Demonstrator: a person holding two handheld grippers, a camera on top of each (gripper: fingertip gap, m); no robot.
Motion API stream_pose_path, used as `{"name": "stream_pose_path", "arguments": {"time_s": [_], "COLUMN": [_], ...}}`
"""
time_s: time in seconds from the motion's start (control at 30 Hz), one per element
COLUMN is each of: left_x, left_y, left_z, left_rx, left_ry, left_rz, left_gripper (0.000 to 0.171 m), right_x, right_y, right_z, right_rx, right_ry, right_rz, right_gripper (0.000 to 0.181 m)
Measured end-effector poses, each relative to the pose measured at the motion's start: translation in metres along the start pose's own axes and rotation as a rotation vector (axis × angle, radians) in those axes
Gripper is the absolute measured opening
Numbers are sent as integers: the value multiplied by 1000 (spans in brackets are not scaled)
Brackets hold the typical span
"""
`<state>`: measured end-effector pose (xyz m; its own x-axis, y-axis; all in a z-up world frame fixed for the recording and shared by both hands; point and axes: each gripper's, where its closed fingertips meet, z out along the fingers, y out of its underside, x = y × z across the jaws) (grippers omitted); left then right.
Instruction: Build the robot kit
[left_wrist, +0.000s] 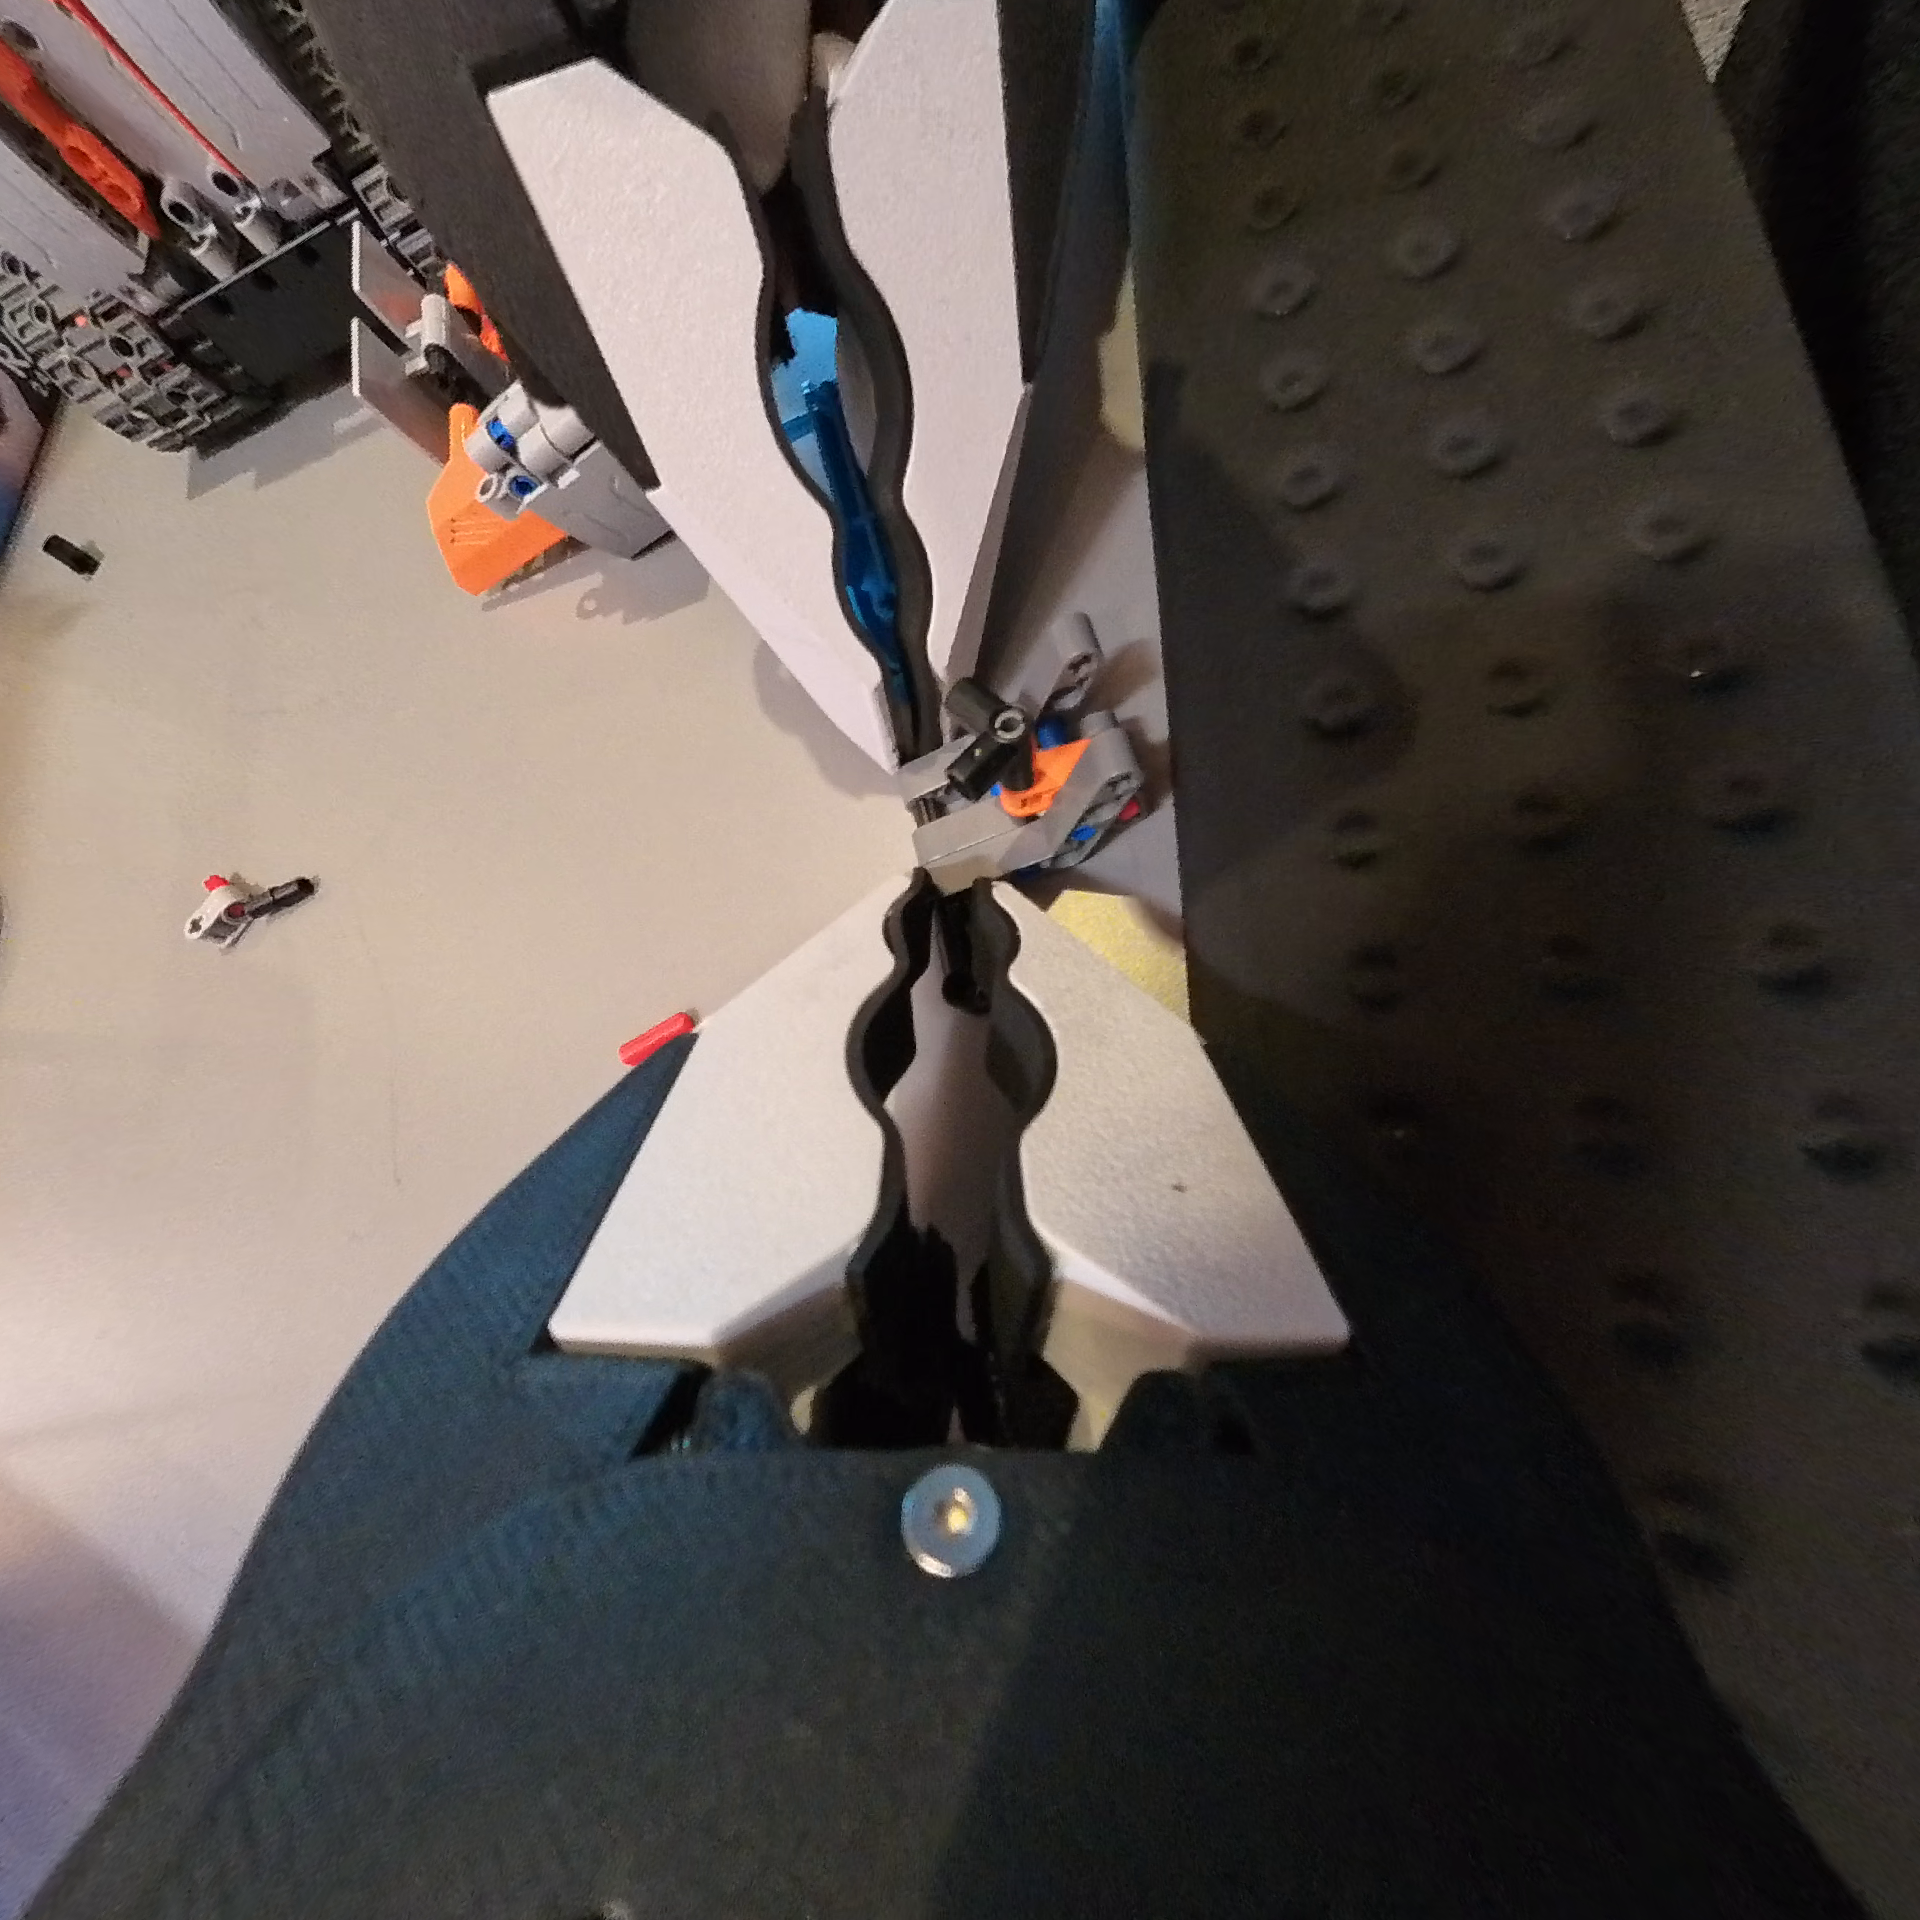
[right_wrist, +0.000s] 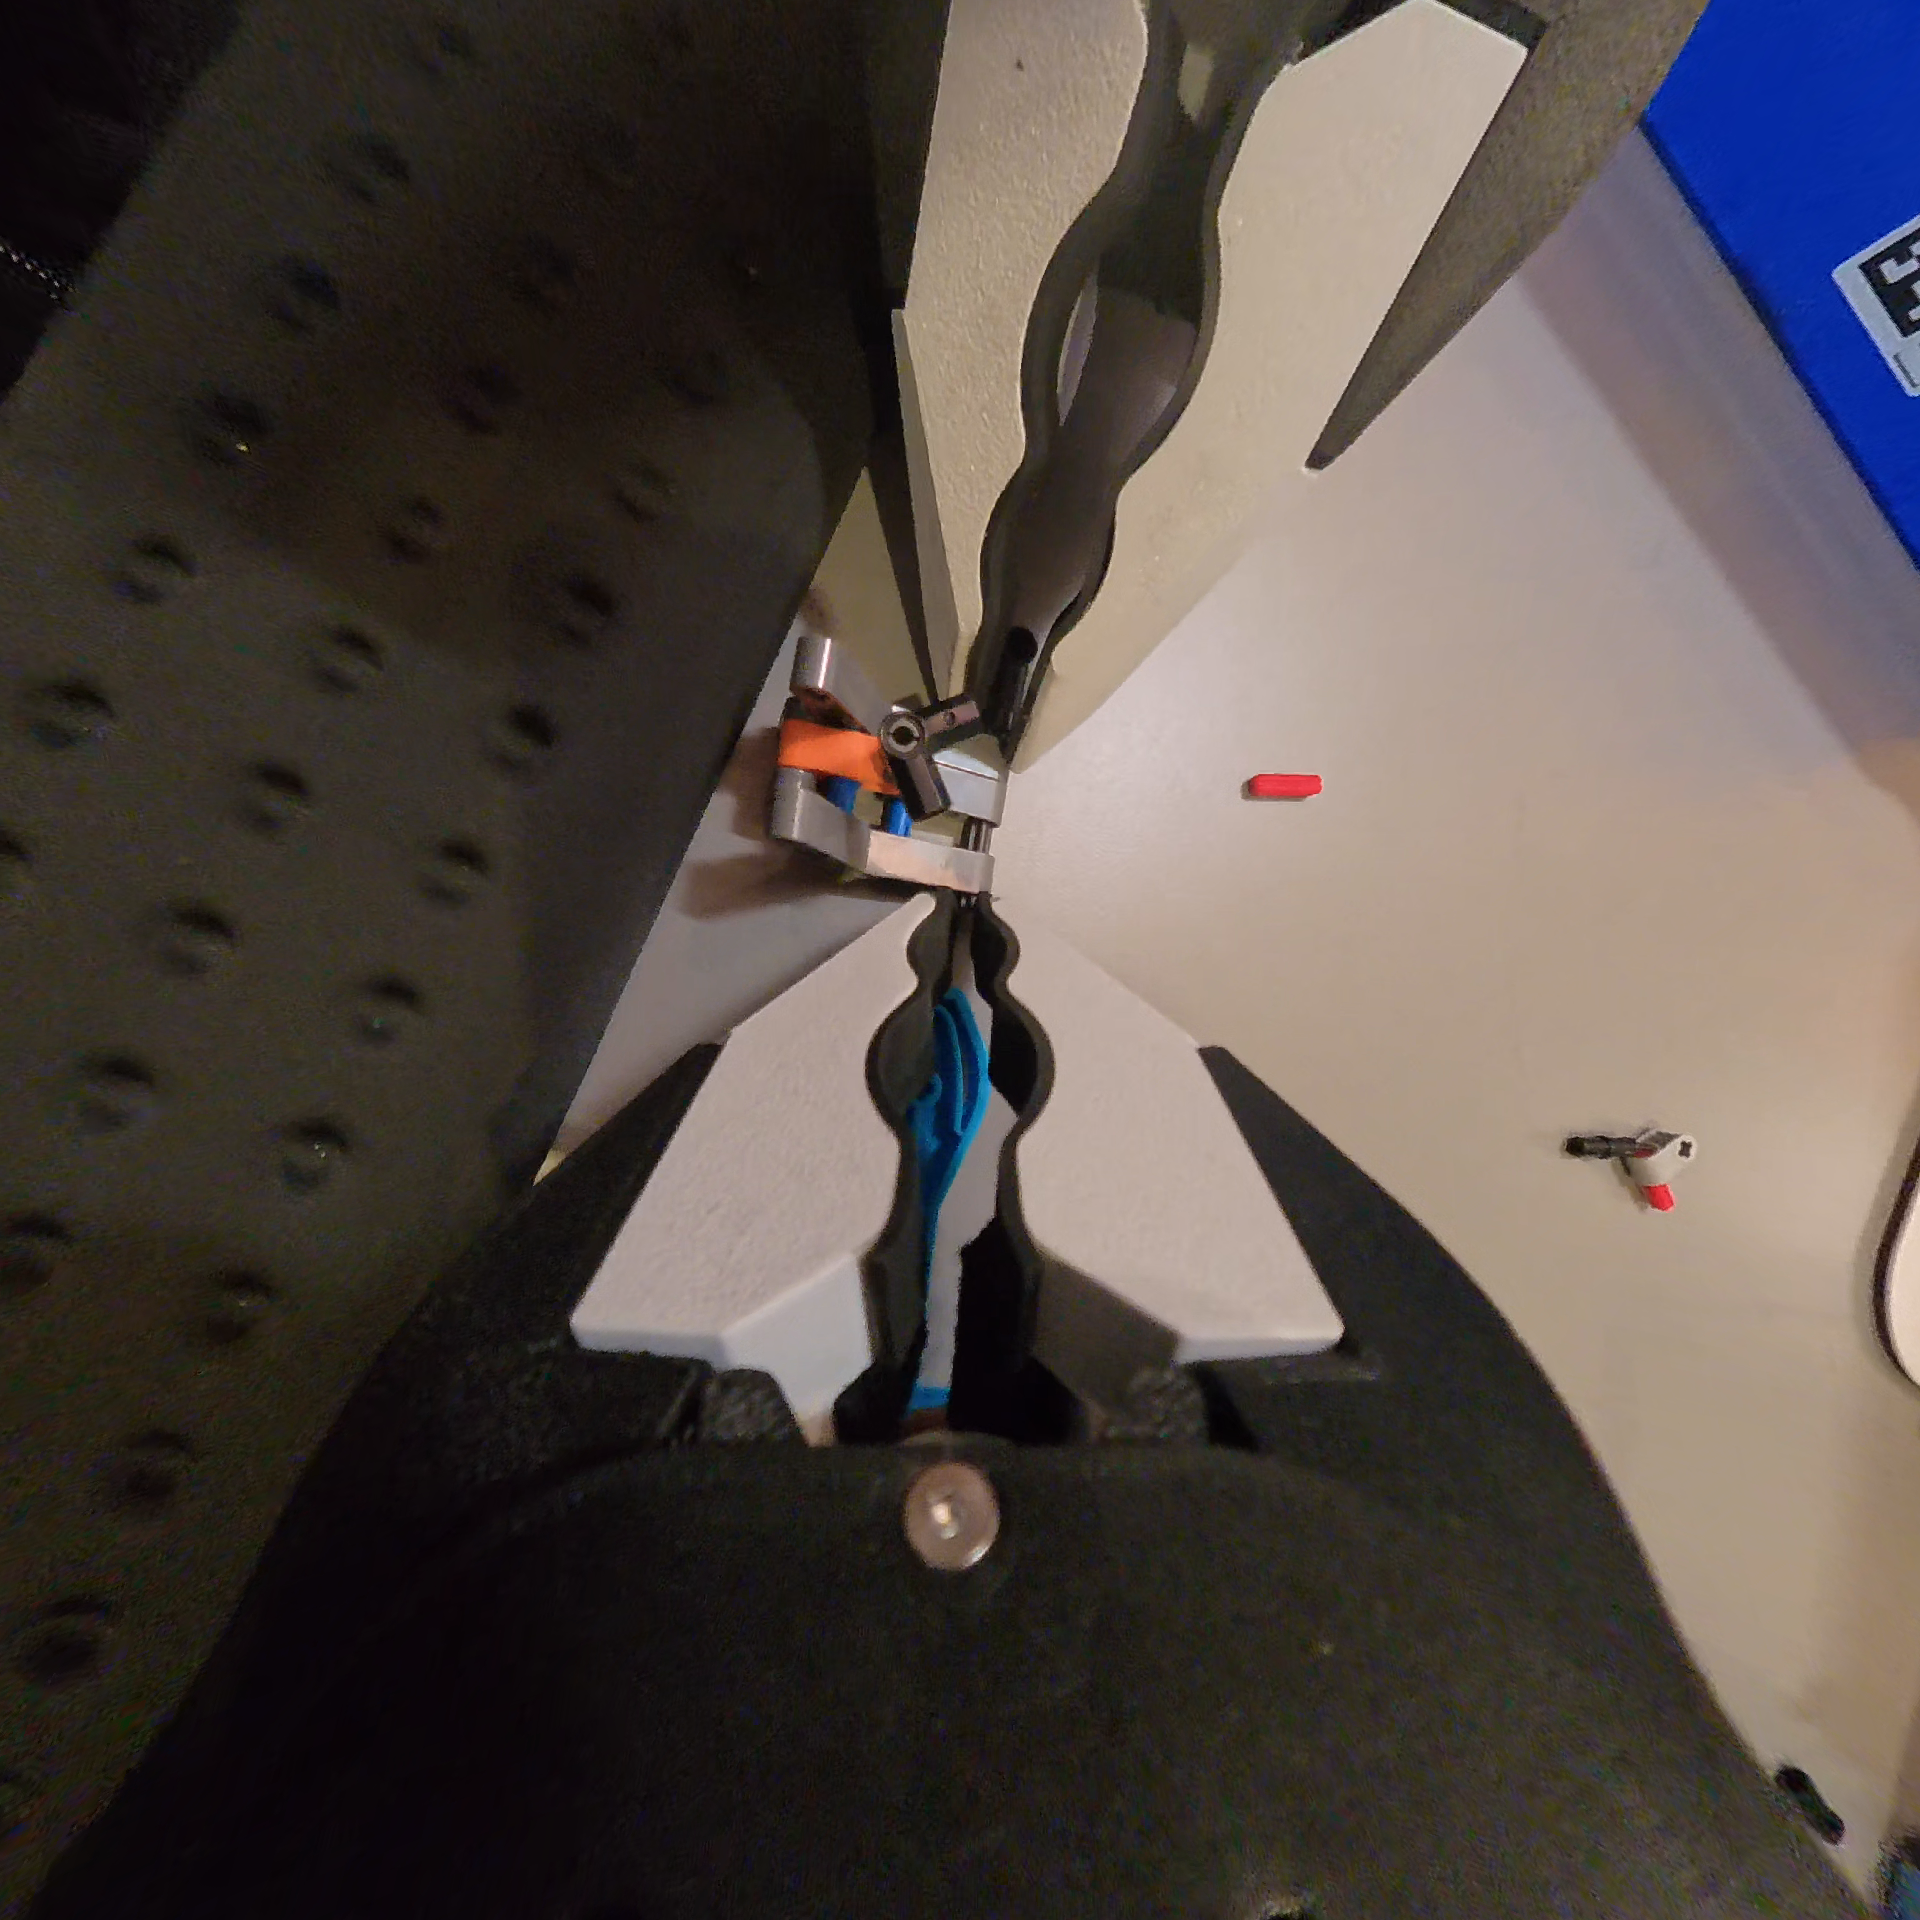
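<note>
Pale table (left_wrist: 416, 727) below, loose red pin (left_wrist: 657, 1037) lying apart. Both tools meet tip to tip on one small grey-and-orange brick assembly (left_wrist: 1023, 795), held just above the surface. Left gripper (left_wrist: 951, 894) pinches its grey beam; right gripper (right_wrist: 961, 902) clamps the opposite edge — jaws closed. Judgement: keep both grips square, push along the pin's axis, no twisting.

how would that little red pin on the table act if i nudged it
The red pin looks short and rounded, lying on its side on the smooth table, so it would probably roll or skid. It looks like hard plastic, likely stiff and very light. Nothing touches it to stop it.
</note>
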<state>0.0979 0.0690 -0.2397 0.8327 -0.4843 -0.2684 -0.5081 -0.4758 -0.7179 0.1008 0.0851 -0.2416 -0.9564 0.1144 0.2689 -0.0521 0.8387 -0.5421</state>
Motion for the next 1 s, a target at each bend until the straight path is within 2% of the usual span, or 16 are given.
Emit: {"name": "stream_pose_path", "arguments": {"time_s": [0.27,0.53,0.63,0.7,0.93,1.0], "left_x": [0,-1,-3,-5,0,2], "left_y": [-1,-1,-2,-4,-14,-16], "left_z": [1,2,0,-1,-5,-6], "left_rx": [0,0,12,20,65,71], "left_ry": [-8,-7,-32,-56,-69,-68], "left_rz": [0,-18,-17,-26,15,19], "left_gripper": [5,7,7,18,26,25], "right_x": [0,1,-1,0,2,5], "right_y": [0,5,4,2,-5,1], "right_z": [0,-2,-2,-4,-10,-9], "right_rx": [-15,30,33,62,126,99], "right_ry": [12,-1,-36,-69,-157,-132], "right_rz": [-5,77,127,199,372,361], "right_gripper": [0,1,1,0,0,0]}}
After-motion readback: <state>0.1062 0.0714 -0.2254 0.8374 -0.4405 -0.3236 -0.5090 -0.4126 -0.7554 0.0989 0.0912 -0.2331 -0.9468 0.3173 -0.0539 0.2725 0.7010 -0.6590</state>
